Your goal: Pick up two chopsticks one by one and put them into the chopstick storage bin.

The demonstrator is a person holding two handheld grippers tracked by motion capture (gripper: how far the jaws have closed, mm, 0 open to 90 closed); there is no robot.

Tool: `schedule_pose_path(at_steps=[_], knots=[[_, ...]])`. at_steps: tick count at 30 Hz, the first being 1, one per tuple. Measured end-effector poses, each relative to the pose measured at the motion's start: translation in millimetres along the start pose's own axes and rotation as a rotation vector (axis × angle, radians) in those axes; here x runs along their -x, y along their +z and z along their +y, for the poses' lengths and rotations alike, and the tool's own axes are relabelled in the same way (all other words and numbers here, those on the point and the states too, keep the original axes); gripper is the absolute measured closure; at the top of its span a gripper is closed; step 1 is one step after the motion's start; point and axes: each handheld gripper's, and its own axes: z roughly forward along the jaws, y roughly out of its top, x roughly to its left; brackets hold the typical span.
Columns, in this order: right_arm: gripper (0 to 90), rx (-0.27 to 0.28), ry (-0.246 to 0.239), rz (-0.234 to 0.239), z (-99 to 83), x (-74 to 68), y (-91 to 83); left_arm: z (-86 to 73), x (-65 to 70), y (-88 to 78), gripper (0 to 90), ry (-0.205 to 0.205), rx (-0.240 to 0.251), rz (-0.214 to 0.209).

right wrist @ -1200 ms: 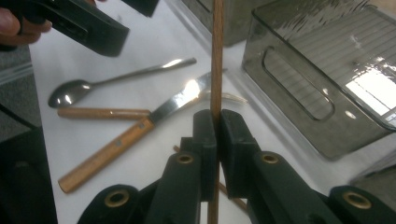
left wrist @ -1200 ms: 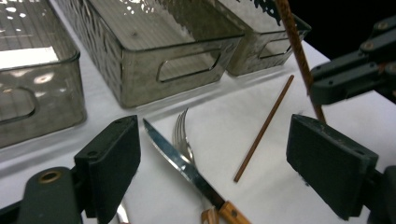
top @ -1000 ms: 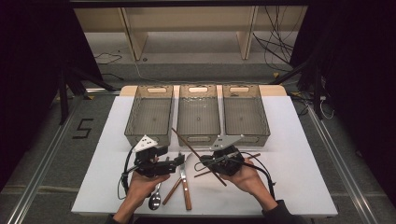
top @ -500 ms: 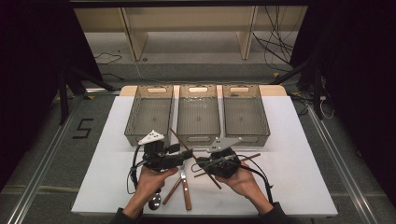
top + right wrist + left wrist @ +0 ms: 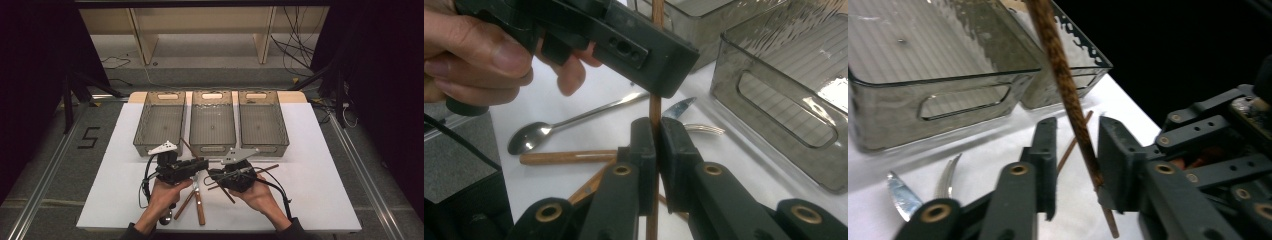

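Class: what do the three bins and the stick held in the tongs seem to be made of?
Bins: likely clear smoke-tinted plastic, ribbed and glossy, since the table shows through the walls. Stick, probably a chopstick: looks like wood or bamboo, brown with a mottled grain and matte finish.

since a second ago, the left gripper (image 5: 202,164) has swung from pointing up the table to pointing right, toward the right gripper (image 5: 216,175), and the two now sit close together. the long brown chopstick (image 5: 1068,95), earlier lying slanted across the table in front of the bins, now stands between the left gripper's parted jaws. the right gripper (image 5: 657,145) is clamped on that chopstick (image 5: 655,115), and has shifted slightly left.
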Motion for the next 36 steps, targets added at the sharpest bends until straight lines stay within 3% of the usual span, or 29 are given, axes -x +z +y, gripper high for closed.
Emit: schedule_pose_path(at_steps=[8,13,20,26,32,36], knots=[[85.5,0.012,-0.001,0.000,-0.3,-1.7,0.3,0.9,-2.7,-1.0,83.5,-0.034,0.000,-0.085],[84.6,0.020,0.001,0.002,0.1,-2.5,-0.4,1.9,-3.1,-3.0,84.5,-0.035,0.003,-0.102],[64.7,0.053,0.015,0.000,-4.8,4.9,-16.3,10.4,-10.4,-13.0,84.7,-0.030,0.006,-0.086],[47.6,0.021,0.020,-0.036,-27.5,15.9,-30.2,25.7,-25.4,-28.0,84.7,-0.037,0.016,-0.054],[40.4,-0.001,0.034,-0.043,-44.0,22.5,-37.6,52.5,-34.3,-47.2,84.7,-0.010,0.015,-0.010],[36.7,-0.003,0.054,-0.041,-53.6,26.7,-41.7,73.1,-42.9,-57.4,84.7,-0.014,0.010,0.010]])
